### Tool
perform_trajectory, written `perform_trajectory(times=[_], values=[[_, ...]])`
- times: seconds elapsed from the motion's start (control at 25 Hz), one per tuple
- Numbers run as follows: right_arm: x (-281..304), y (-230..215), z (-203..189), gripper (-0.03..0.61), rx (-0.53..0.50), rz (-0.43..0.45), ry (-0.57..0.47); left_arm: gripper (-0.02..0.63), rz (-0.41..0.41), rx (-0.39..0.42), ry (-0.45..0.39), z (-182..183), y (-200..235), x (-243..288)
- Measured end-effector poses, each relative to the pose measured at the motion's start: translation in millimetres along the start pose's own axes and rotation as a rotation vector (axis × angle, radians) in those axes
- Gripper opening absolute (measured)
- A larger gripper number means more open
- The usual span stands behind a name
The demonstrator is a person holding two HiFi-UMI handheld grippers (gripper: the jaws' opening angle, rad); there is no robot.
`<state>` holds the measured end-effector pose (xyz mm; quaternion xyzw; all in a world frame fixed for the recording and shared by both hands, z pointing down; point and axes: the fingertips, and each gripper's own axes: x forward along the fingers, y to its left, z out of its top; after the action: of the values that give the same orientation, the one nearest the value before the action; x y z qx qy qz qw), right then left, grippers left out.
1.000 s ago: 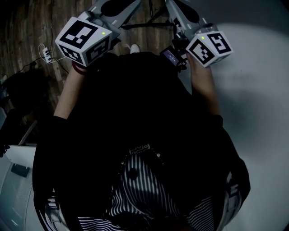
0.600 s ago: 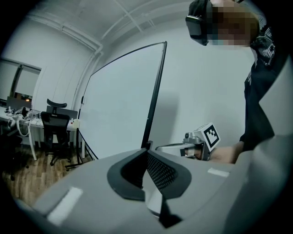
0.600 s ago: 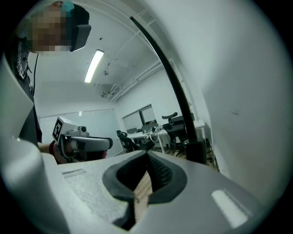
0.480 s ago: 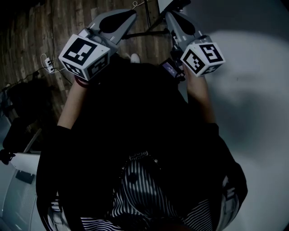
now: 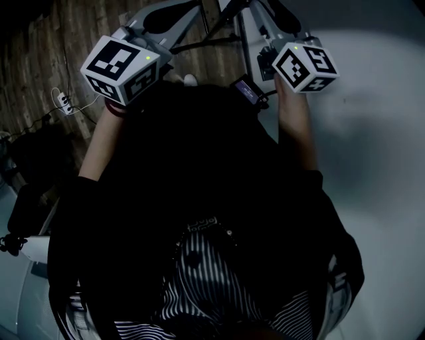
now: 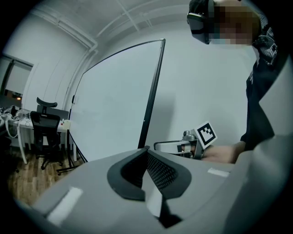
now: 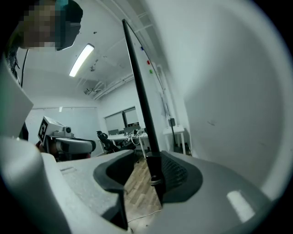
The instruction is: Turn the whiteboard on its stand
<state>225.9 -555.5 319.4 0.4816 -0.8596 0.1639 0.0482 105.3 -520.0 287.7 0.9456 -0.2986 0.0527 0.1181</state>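
The whiteboard (image 6: pixel 114 100) stands ahead in the left gripper view, a large white panel whose black edge frame (image 6: pixel 153 91) runs down behind my jaw tips. My left gripper (image 6: pixel 146 151) looks shut, and I see nothing between its pads. In the right gripper view the same black frame (image 7: pixel 142 100) rises between the jaws of my right gripper (image 7: pixel 151 157). Those jaws have just been opening; the frame lies close to the right pad and clear of the left one. From the head view both grippers (image 5: pixel 166 20) (image 5: pixel 275 26) point forward, with the stand's black bars (image 5: pixel 206 43) between them.
A black office chair (image 6: pixel 46 132) and a desk (image 6: pixel 18 128) stand left of the board on the wooden floor (image 5: pixel 60 53). A power strip (image 5: pixel 64 99) lies on that floor. Desks and chairs (image 7: pixel 119 137) and a small white table (image 7: pixel 176 132) fill the room beyond.
In the head view the right gripper's cube has swung left, then back up and right. The left cube has shifted only slightly. The board's stand now shows further left between the grippers.
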Motion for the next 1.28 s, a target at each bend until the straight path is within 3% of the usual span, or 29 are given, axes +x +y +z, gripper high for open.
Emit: perform_trajectory(times=[0.4,0.76,1.28], values=[[37,-4,-7,0.257,-0.035,-0.001,0.084,-0.002,0.032,-0.018,-0.032,7,24,-5],[63,-2,-17,0.270,-0.130,-0.040,0.158,-0.002,0.065,-0.044,-0.045,5,43,-15],[98,-11,-44,0.252,-0.154,-0.042,0.242,-0.002,0.088,-0.047,-0.037,-6,76,-4]])
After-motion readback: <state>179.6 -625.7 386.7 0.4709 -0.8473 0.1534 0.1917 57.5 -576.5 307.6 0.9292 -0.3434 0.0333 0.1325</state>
